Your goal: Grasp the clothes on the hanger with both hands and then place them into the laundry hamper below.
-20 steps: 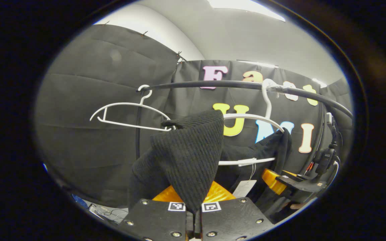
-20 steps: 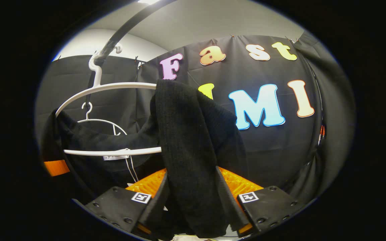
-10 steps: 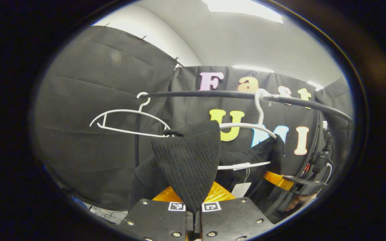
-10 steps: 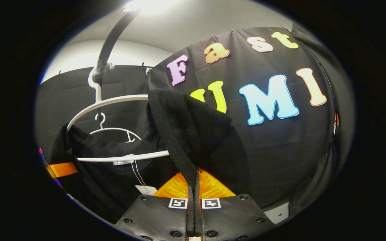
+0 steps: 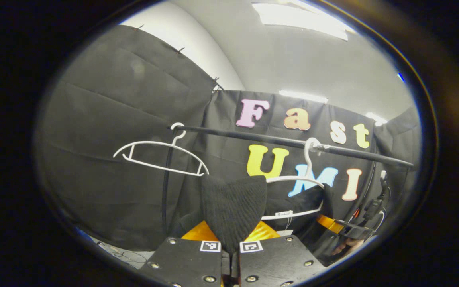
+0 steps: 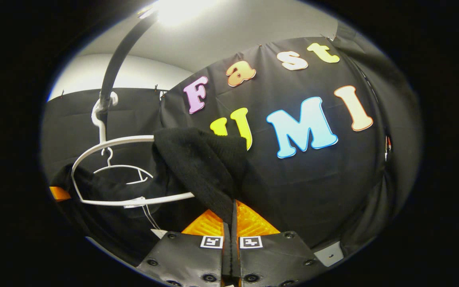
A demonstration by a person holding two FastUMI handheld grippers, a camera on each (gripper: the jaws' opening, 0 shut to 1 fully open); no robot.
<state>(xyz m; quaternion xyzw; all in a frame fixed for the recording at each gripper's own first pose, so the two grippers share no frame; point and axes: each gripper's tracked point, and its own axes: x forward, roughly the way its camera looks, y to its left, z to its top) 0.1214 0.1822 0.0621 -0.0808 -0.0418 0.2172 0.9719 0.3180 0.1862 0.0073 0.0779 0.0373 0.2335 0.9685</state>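
- Both grips look made. In the left gripper view, the left gripper (image 5: 230,255) has its fingers pinched together on a fold of the black knit sweater (image 5: 233,205), with the cloth rising in a peak straight out of the closed jaws.
- In the right gripper view, the right gripper (image 6: 231,255) is clamped the same way, no gap between its fingers, on the other shoulder of the sweater (image 6: 197,167).
- The sweater is not off yet. It is draped over the white hanger (image 6: 112,171), whose hook sits on the black rail (image 6: 120,56); the middle of the garment sags around the hanger's lower bar, with a paper tag (image 6: 158,233) dangling beneath.
- A second, bare hanger (image 5: 161,155) hangs farther along the rail (image 5: 277,140), well apart from the loaded one.
- In the left gripper view the other gripper (image 5: 343,229) sits at the far shoulder of the garment, part of a hand visible under it.
- What I'd say is left: working the shoulders clear of the hanger's arms, then lowering the sweater into the hamper below. I cannot tell where that hamper stands from here.
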